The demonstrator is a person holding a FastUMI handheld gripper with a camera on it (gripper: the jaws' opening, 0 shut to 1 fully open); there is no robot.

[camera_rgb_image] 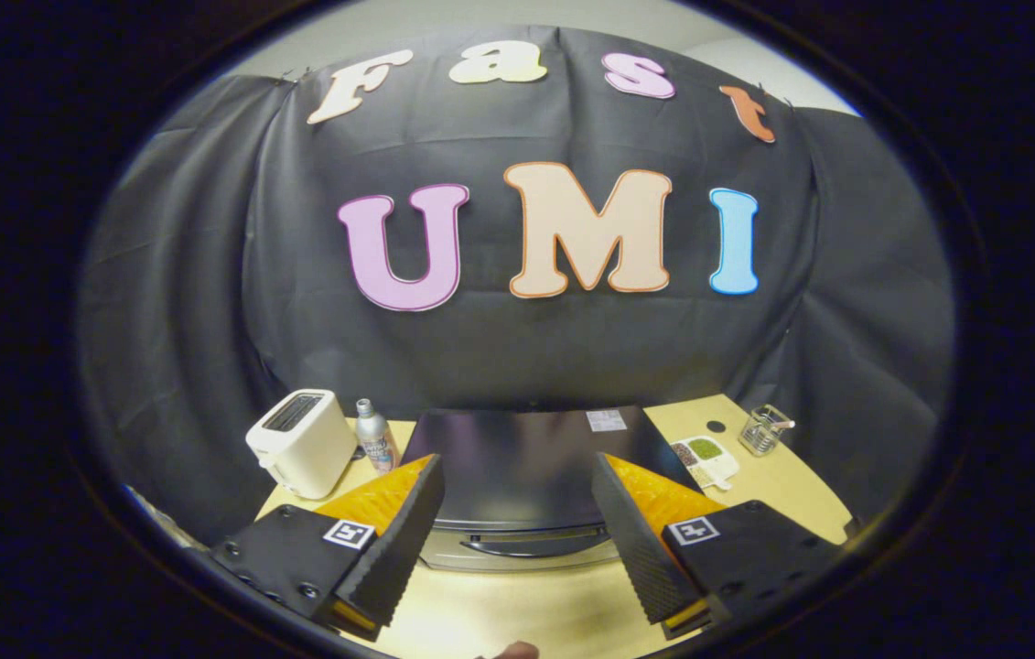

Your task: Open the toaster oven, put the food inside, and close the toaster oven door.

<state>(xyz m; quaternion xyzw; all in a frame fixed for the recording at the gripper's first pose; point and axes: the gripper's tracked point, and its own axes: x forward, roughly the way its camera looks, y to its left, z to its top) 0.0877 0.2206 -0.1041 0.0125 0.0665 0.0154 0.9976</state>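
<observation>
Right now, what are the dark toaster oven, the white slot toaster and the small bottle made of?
Dark toaster oven: likely sheet metal, glossy top with reflections. White slot toaster: probably plastic, smooth, slightly glossy. Small bottle: looks like silvery metal, labelled. Gripper open above the oven.

Gripper camera — above the toaster oven (517, 467), facing forward, near

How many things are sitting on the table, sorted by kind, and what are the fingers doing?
Appliances: 2, the toaster oven with its door shut and the white toaster.
Drink containers: 2, the bottle and the clear glass cup.
Food items: 1, the food tray.
Total: 5.
The gripper has its fingers open above the oven handle, holding nothing.
</observation>
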